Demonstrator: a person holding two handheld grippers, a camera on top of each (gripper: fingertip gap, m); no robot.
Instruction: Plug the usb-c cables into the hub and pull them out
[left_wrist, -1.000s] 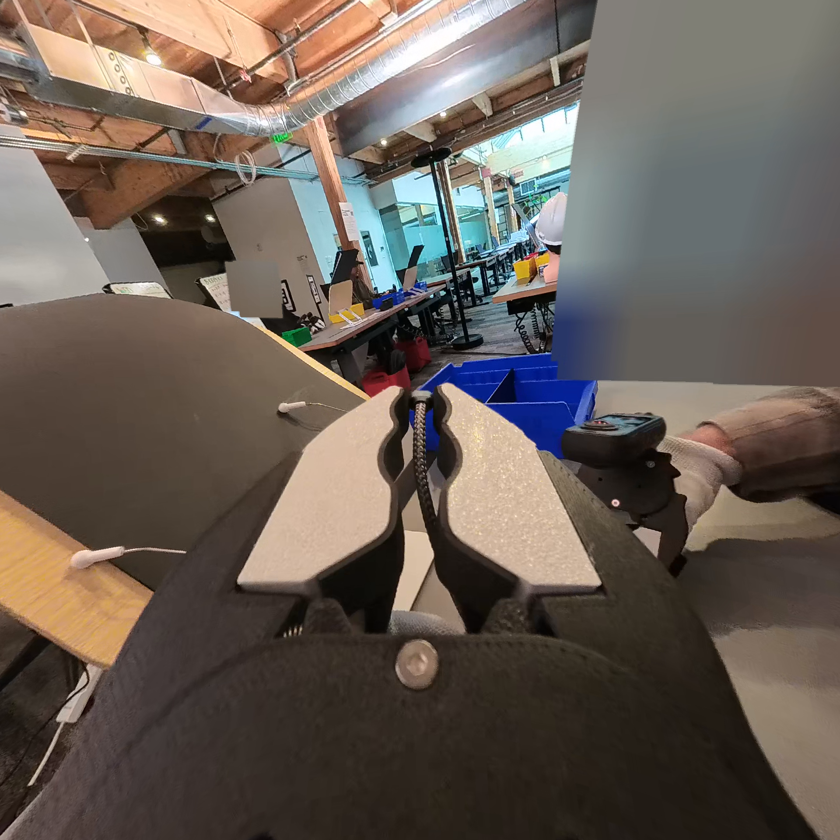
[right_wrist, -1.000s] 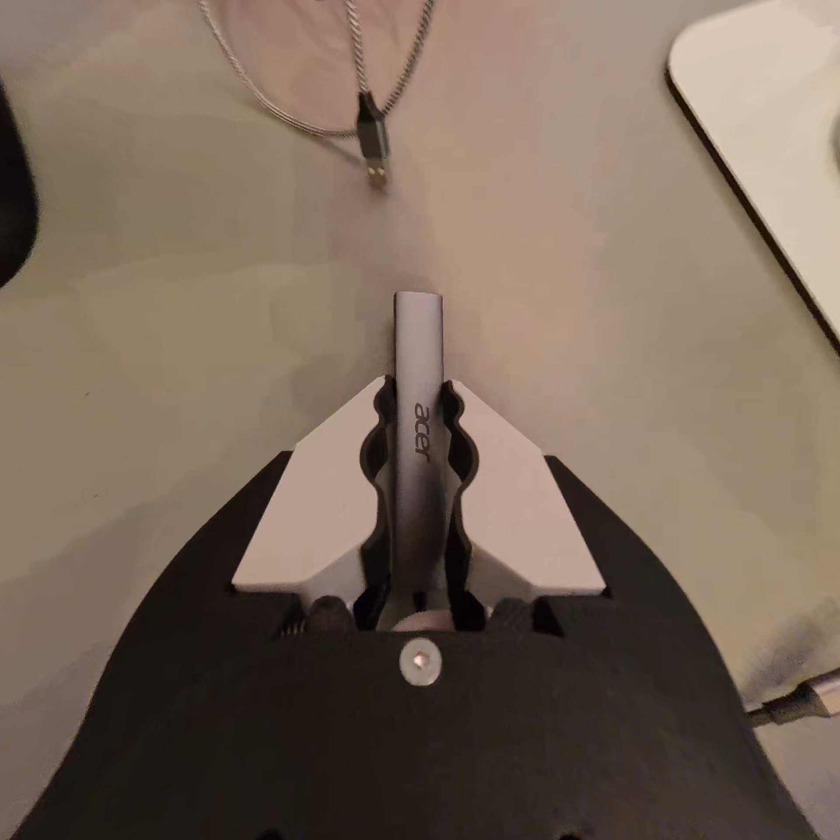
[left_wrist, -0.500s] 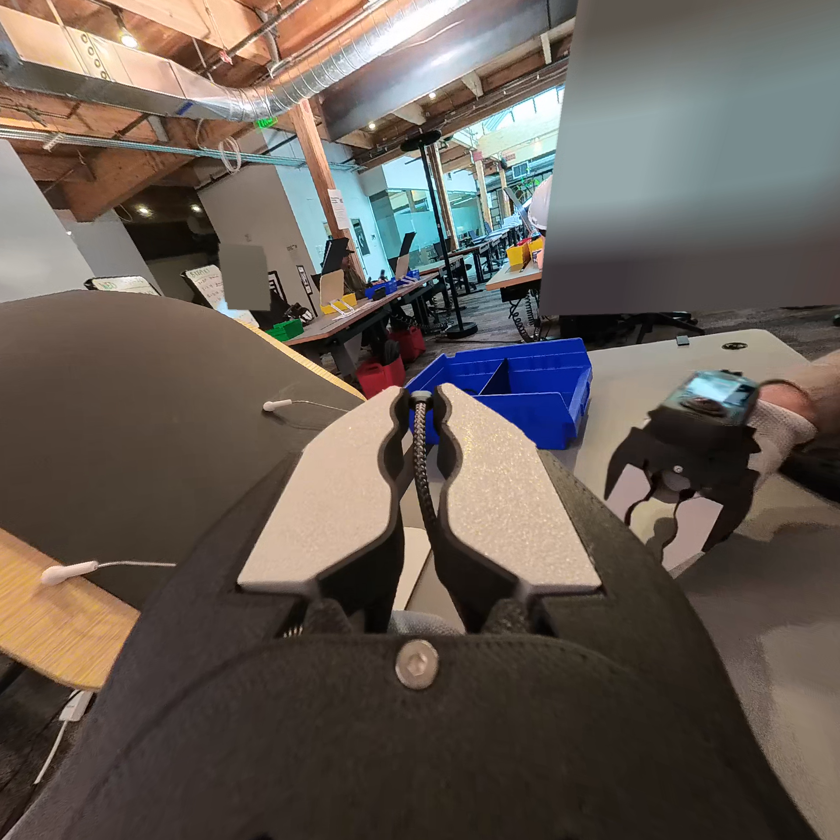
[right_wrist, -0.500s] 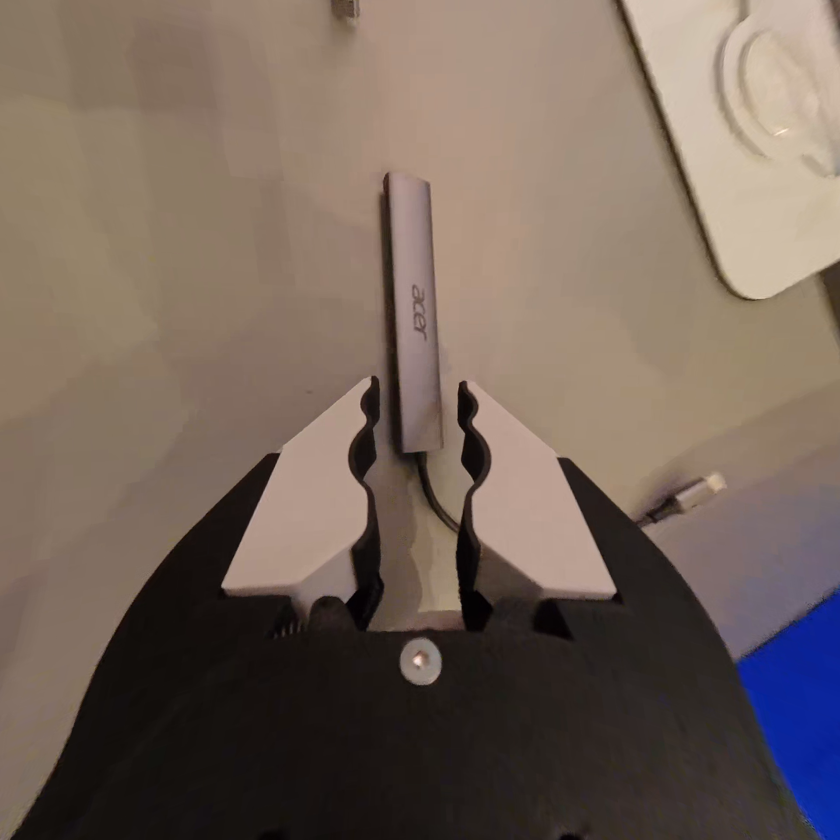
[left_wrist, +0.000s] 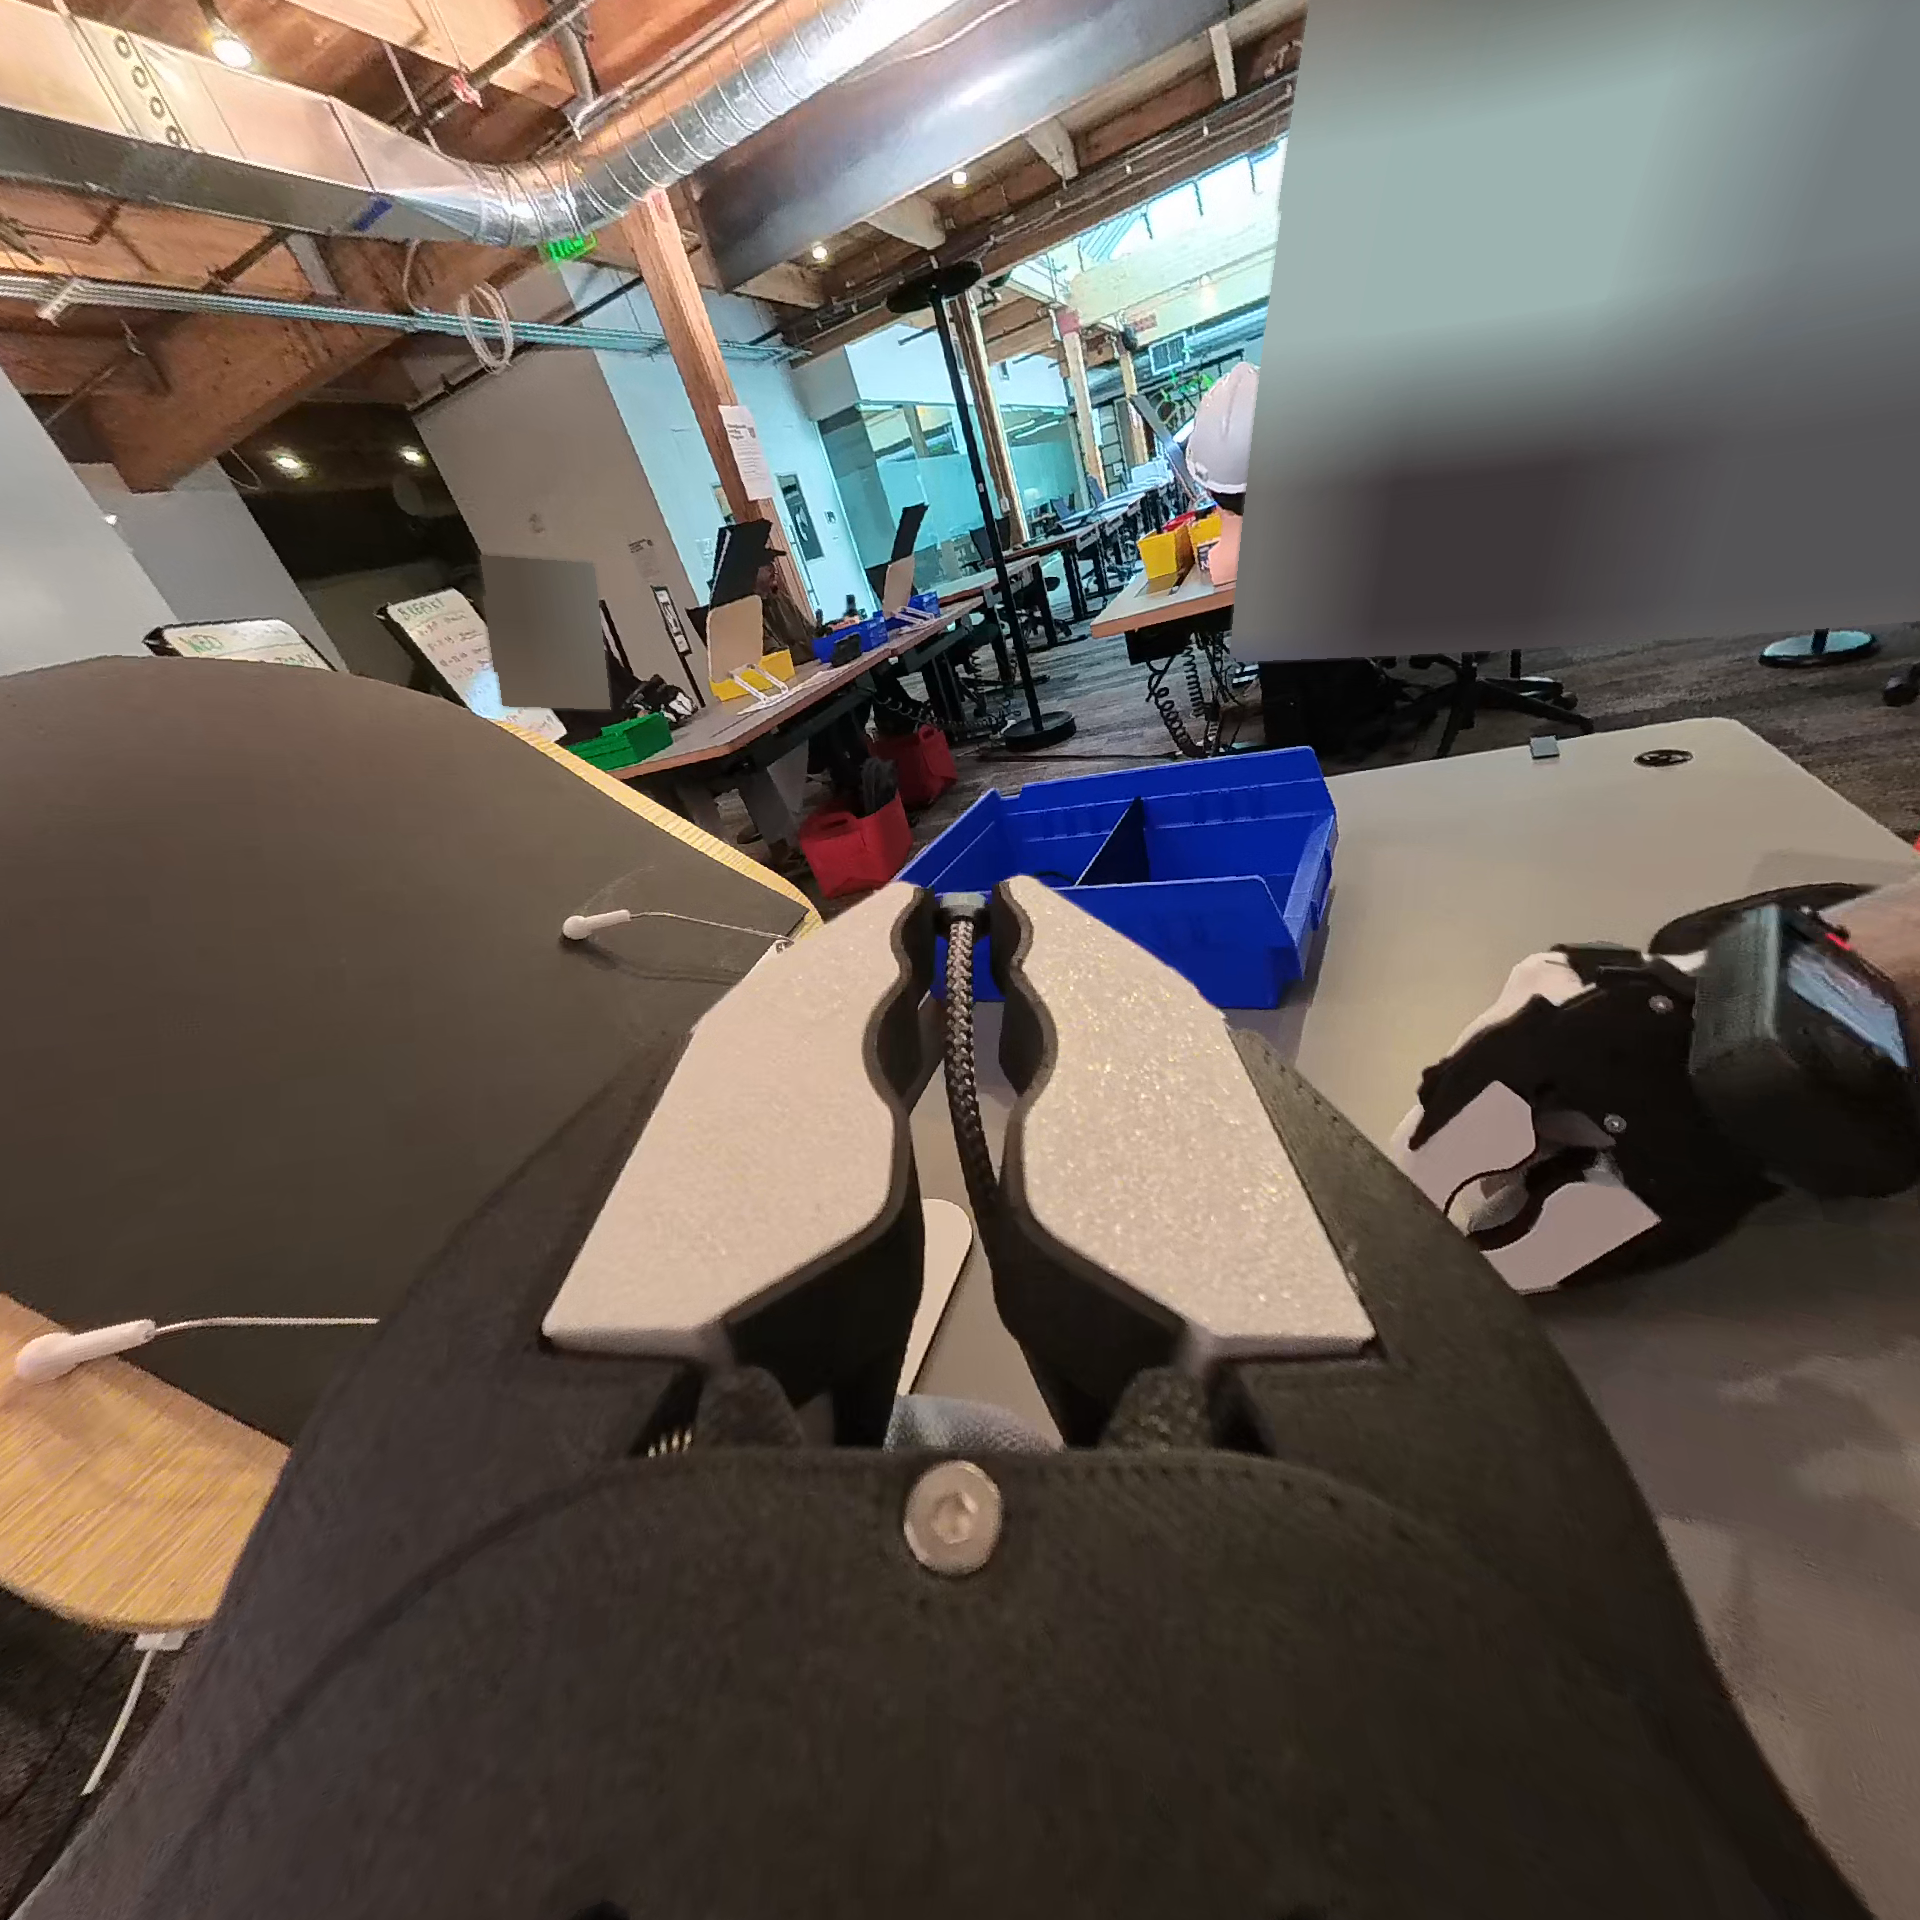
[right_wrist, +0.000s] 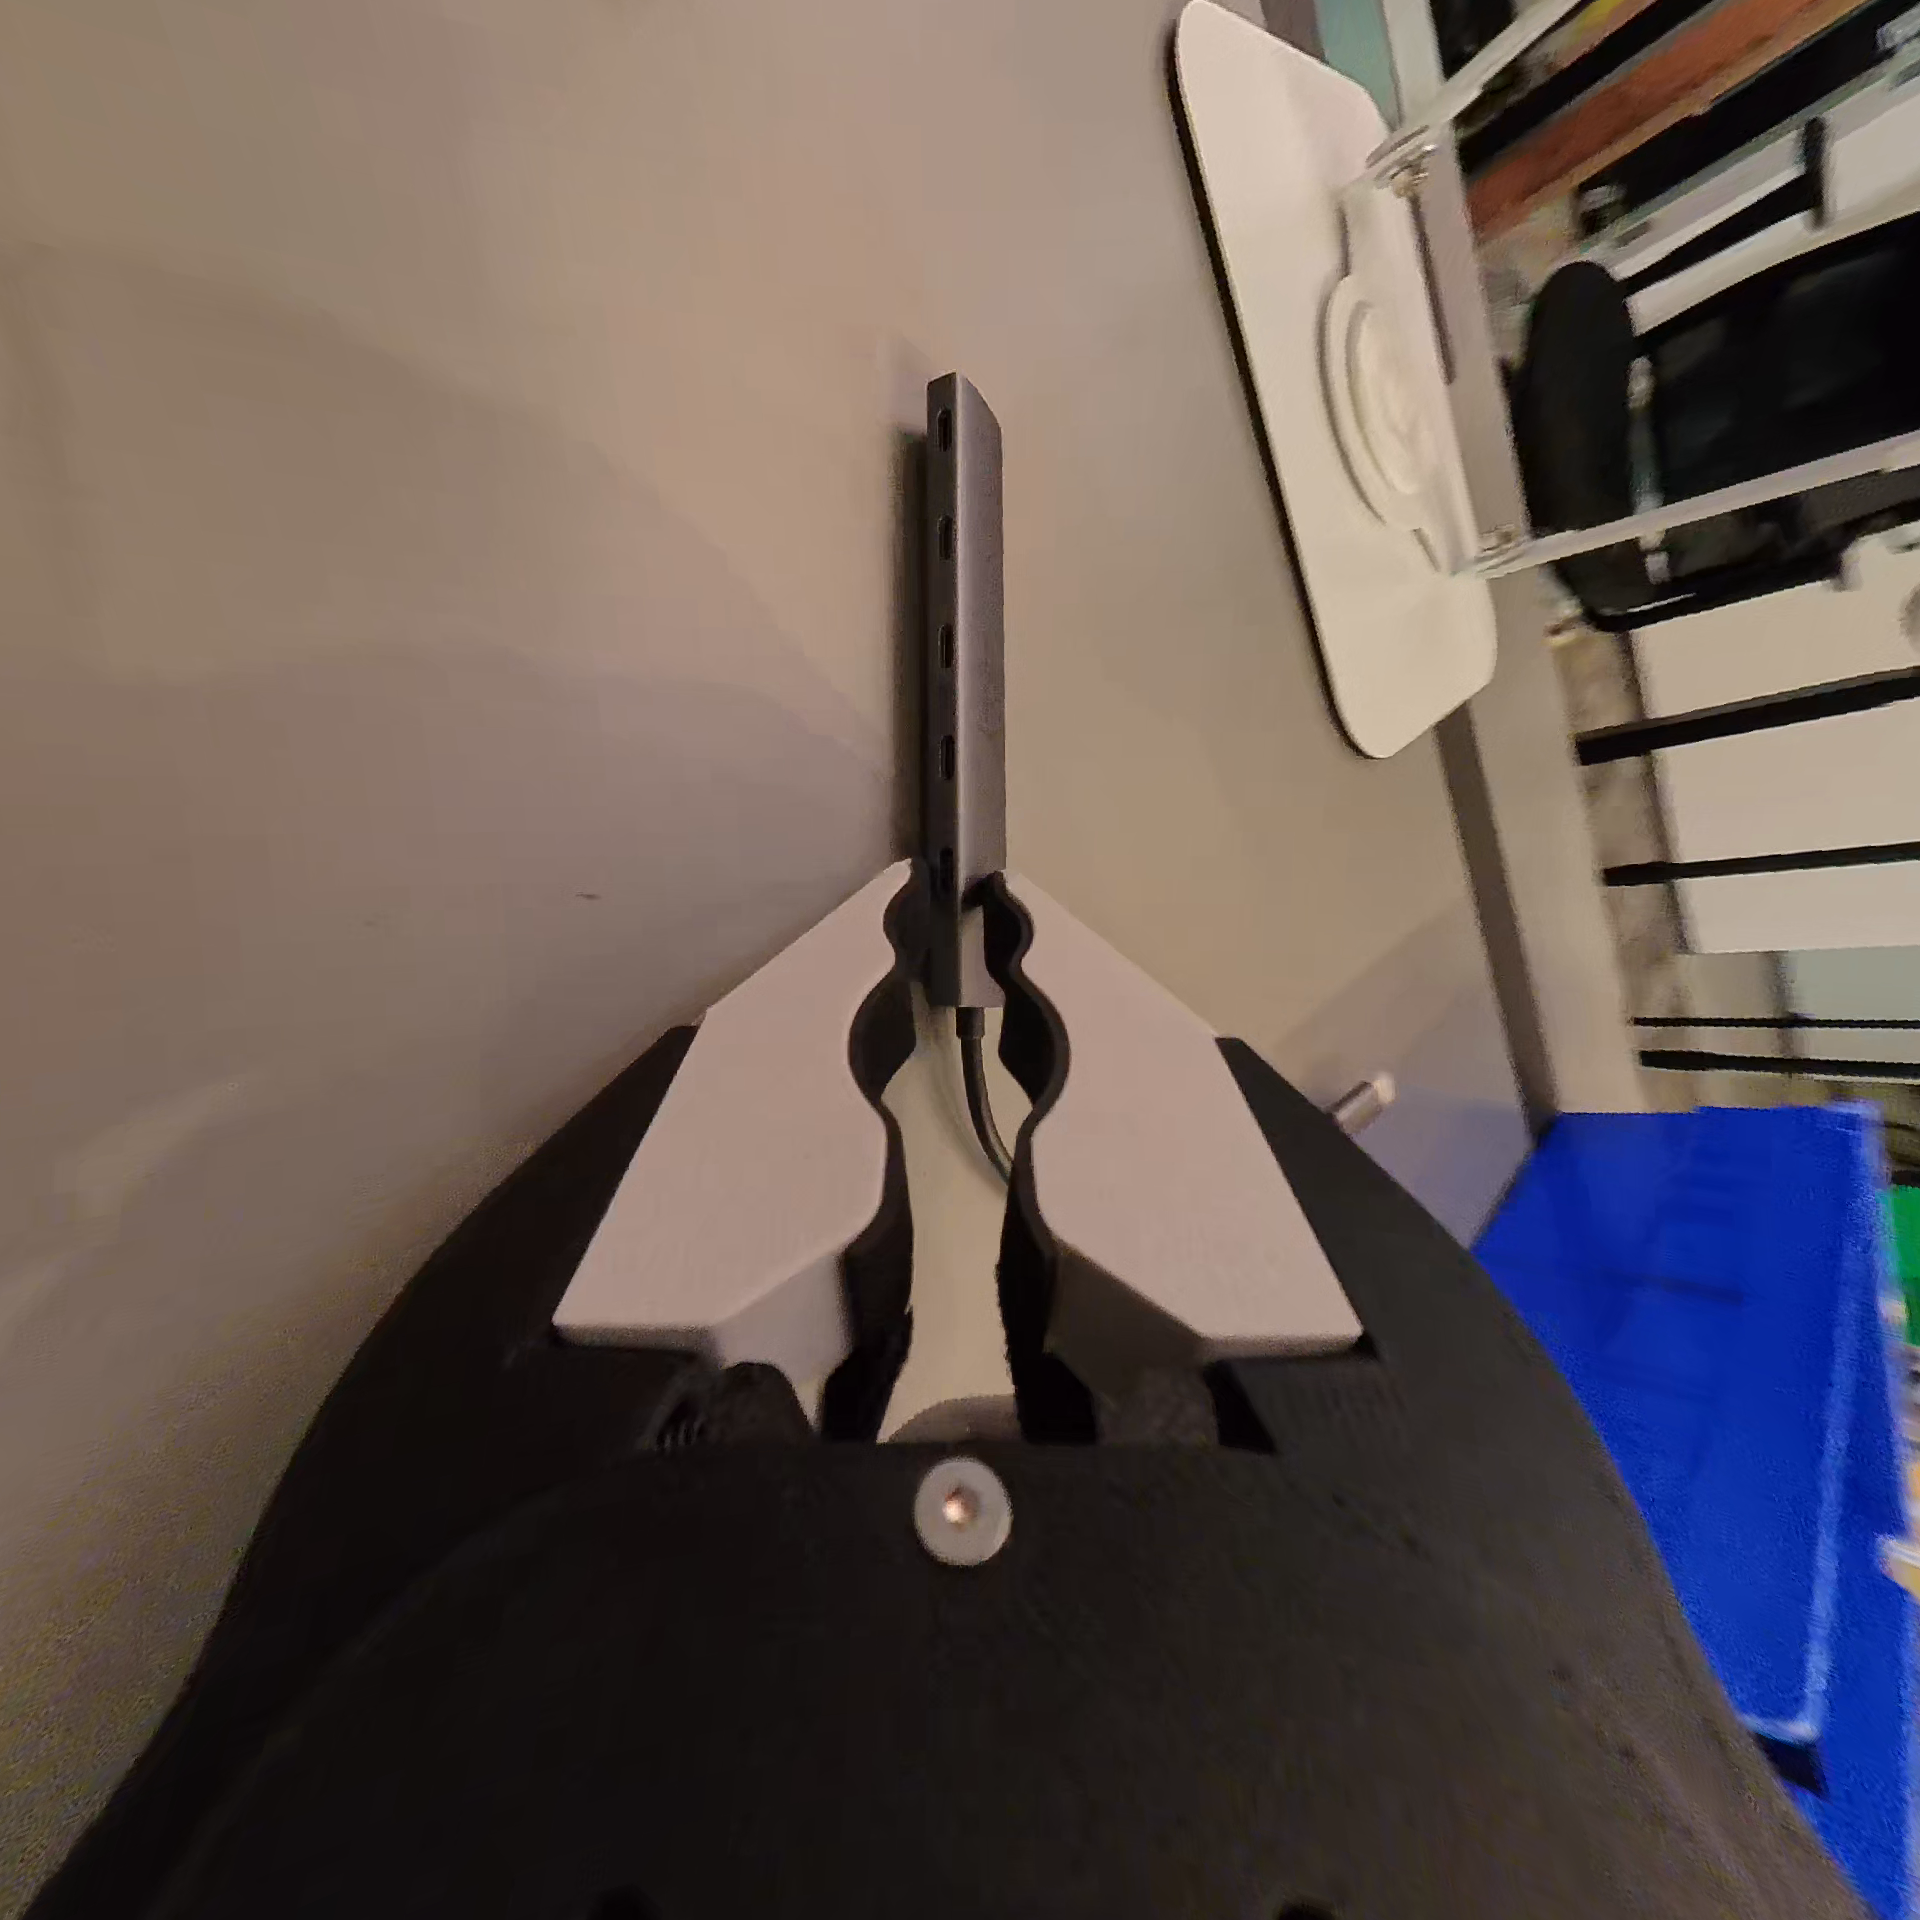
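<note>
While the right gripper (right_wrist: 954, 894) pinches the hub (right_wrist: 968, 665) by its near end, its long axis runs straight away. Left gripper (left_wrist: 961, 914) pinches a braided cable (left_wrist: 964, 1049); a blue bin (left_wrist: 1164, 883) sits beyond.

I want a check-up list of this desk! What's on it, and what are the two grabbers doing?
Surface: grey desk, mostly bare.
Job's things: hub on edge, ports in a row, all free.
Clutter: blue bin; white pad.
Grippers: left gripper shut on braided cable; right gripper shut on hub's near end.
Cables: hub's own lead; loose plug.
Surroundings: workshop benches, ceiling ducts.
</note>
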